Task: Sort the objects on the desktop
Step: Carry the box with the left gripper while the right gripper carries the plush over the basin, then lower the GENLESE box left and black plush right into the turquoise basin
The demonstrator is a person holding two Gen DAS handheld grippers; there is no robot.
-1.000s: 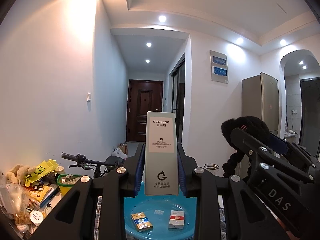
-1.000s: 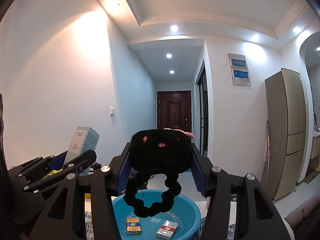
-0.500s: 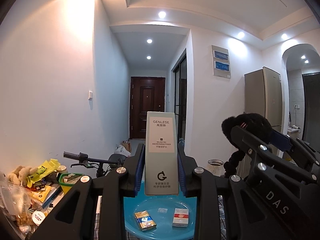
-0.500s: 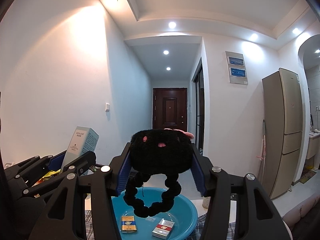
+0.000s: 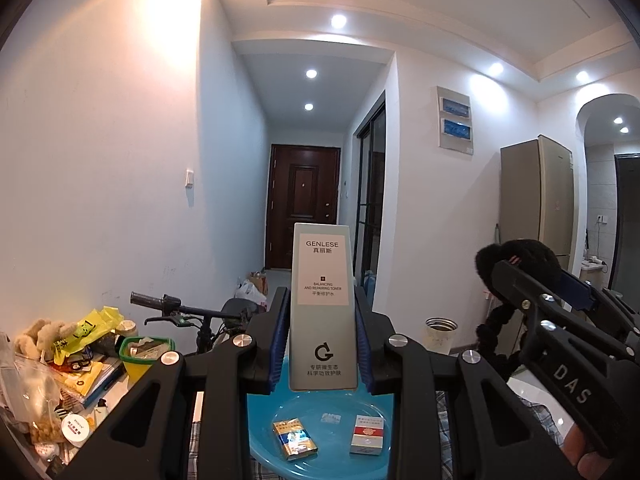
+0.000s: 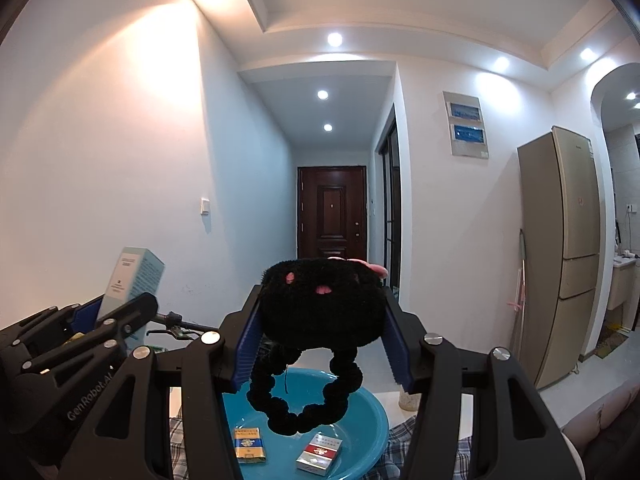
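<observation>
Two tools up over blue basin point(image 5: 260, 432). Left tool point(image 5: 322, 344) clamped on upright grey toner box point(image 5: 322, 304), box above basin's near rim. Right tool point(image 6: 320, 344) clamped on black plush hair tie point(image 6: 320, 308), loop dangling over basin. Blue-yellow pack point(image 6: 250, 445) and red-white pack point(image 6: 320, 454) lie flat inside basin, apart. Cluttered counter point(image 5: 112, 400) left of basin.

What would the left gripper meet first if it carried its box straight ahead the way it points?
Probably nothing close: the left gripper, shut on the toner box, points above the blue basin toward the distant brown door; depth uncertain.
</observation>
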